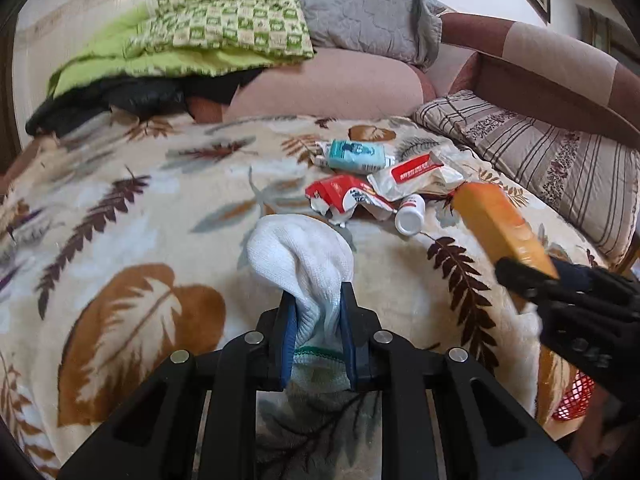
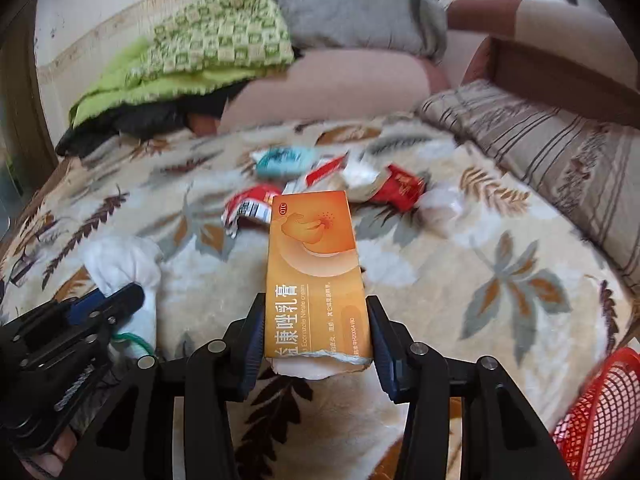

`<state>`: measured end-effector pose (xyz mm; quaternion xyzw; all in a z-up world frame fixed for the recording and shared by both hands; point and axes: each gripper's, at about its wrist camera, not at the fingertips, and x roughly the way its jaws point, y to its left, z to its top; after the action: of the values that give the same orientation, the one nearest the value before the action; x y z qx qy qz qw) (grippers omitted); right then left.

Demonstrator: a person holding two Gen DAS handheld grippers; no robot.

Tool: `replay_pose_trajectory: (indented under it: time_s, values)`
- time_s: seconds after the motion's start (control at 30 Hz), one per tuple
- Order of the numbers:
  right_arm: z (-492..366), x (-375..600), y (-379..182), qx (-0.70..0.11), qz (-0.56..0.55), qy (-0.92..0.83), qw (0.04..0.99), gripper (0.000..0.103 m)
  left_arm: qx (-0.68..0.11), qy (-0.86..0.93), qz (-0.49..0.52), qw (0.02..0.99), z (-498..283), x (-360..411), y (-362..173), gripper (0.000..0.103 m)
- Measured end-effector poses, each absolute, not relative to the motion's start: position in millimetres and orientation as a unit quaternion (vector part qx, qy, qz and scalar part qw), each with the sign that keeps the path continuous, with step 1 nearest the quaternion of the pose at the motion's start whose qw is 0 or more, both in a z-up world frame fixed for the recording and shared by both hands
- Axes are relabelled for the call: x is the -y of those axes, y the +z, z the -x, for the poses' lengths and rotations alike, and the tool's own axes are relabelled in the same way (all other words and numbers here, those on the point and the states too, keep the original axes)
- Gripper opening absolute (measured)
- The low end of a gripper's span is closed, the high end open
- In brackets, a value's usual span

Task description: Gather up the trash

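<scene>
While L gripper (image 1: 318,330) pinches white cloth (image 1: 298,256), R gripper (image 2: 316,344) fingers clamp orange box (image 2: 314,264).

Your left gripper (image 1: 319,330) has its fingers (image 1: 289,332) pinched nearly together around a white sock (image 1: 298,258). Your right gripper (image 2: 316,344), off to its right, clamps an orange box (image 2: 314,264) pointing forward.

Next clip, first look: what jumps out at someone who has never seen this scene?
The orange medicine box, clamped in the right tongs over the leaf-print blanket. Beside it, the left tongs pinch a white sock. Behind both lies a cluster of crumpled wrappers mid-bed, and a red mesh basket sits at the lower right edge.
</scene>
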<state>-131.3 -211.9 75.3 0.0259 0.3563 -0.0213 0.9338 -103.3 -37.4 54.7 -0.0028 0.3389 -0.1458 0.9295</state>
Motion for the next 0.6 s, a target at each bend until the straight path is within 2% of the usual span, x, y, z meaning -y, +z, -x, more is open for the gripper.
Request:
replay_pose_trajectory:
  time_s: [0.17,0.43,0.6]
  values:
    - [151.6,223.6,86.9,-0.333,-0.052,-0.022,0.941,0.051,-0.315,-0.145,-0.025,0.938,110.8,43.9,59.7,0.019]
    - [147.3,255.0,74.2,-0.364,-0.117,-0.031,0.924,0.051,-0.298,-0.149,-0.053,0.941,114.9,53.6,60.4,0.019]
    - [145.0,256.3,72.1,-0.364,-0.116,-0.03,0.923,0.051,-0.296,-0.149,-0.062,0.941,115.4,55.7,58.8,0.019]
